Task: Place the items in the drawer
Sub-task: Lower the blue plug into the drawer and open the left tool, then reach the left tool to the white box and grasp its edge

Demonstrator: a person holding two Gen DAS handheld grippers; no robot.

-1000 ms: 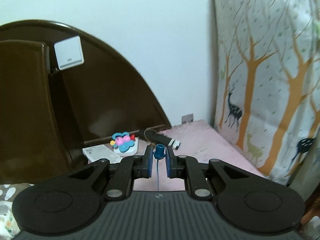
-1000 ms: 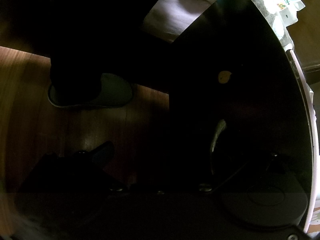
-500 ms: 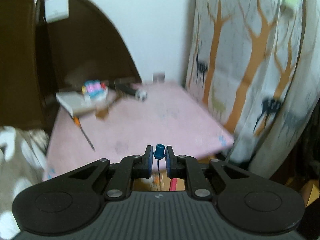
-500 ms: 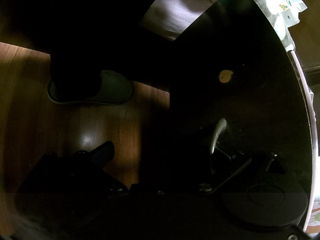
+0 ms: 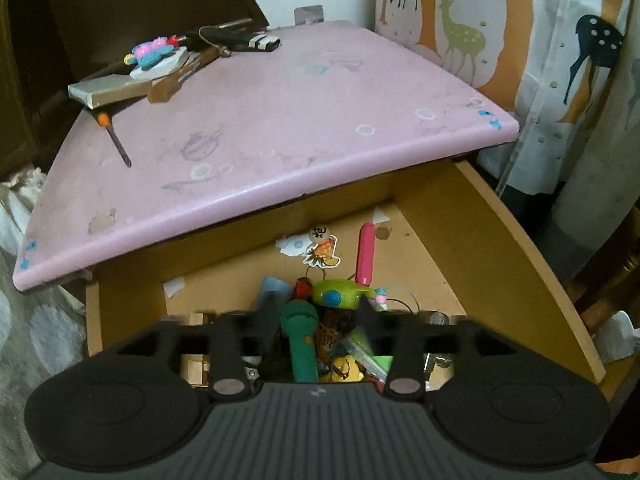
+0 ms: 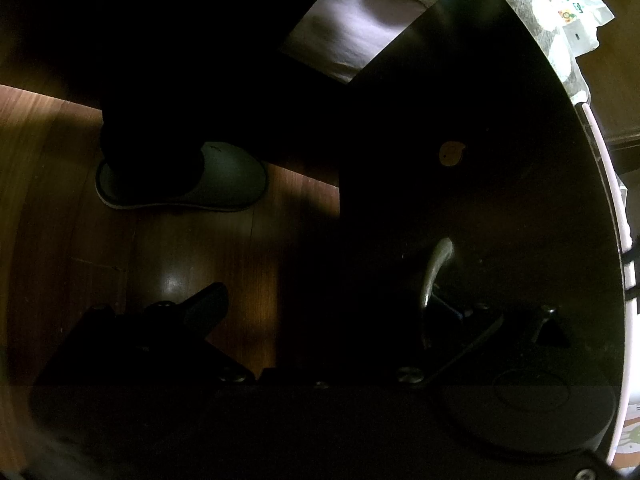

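Note:
In the left wrist view the wooden drawer (image 5: 500, 216) stands pulled out under the pink tabletop (image 5: 256, 128). My left gripper (image 5: 318, 316) is open above it, fingers spread wide and blurred. Between them lies a heap of small things: a green toy microphone (image 5: 302, 340), a lime green toy (image 5: 338, 294) and a pink pen (image 5: 366, 254). In the dark right wrist view my right gripper (image 6: 320, 312) is open by the dark drawer front (image 6: 480, 200), with its right finger at the metal handle (image 6: 434, 268).
On the tabletop's far left lie a flat box (image 5: 108, 90), a colourful toy (image 5: 150, 54), a black tool (image 5: 232, 38) and a small screwdriver (image 5: 114, 138). A deer-print curtain (image 5: 540, 40) hangs at the right. A slippered foot (image 6: 180, 180) stands on the wooden floor.
My left gripper tilted down from the wall and tabletop to over the open drawer, and opened; the small blue-capped thing it held is gone from its fingers. The right gripper stayed by the handle.

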